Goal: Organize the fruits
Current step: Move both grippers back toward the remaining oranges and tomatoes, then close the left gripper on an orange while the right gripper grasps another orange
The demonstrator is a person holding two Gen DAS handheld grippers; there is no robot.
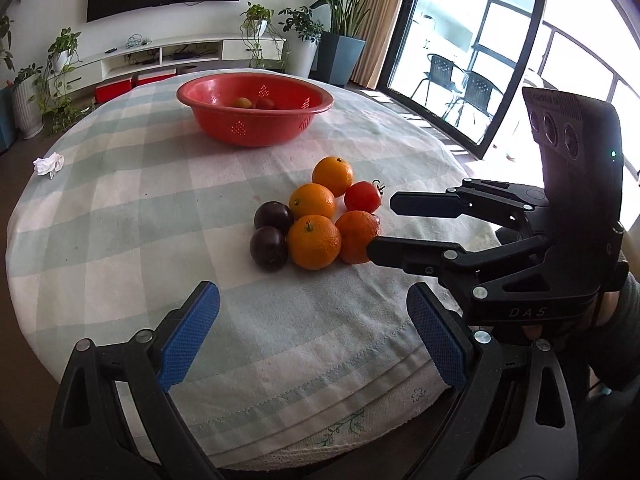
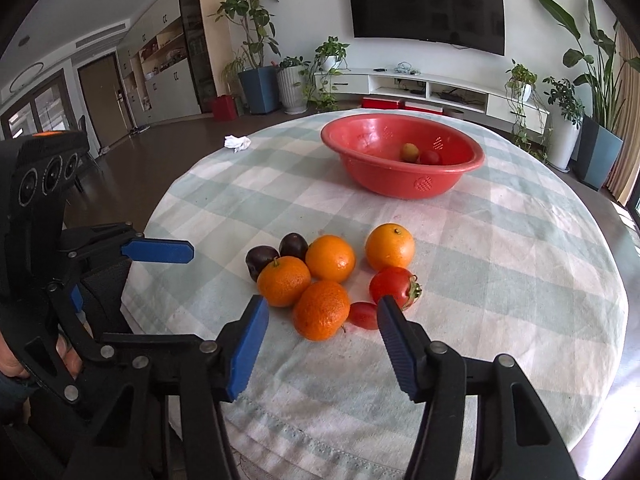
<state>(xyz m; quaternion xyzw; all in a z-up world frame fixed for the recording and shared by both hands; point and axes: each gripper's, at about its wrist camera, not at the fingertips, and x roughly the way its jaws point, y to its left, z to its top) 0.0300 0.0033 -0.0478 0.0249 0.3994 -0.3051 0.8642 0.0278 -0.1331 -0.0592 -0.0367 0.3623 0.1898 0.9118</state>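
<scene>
Two fruits already lie in the far red bowl; both the left gripper and right gripper hang released near the oranges, ready to pick.

Bright daylight floods from the blown-out window; sharp focus, edges bend with fisheye distortion

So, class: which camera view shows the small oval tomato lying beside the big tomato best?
The right wrist view. There the small oval tomato lies in plain sight on the cloth, between the nearest orange and the big tomato. In the left wrist view the fruit cluster and the right hand-held gripper hide it; I cannot pick it out.
</scene>
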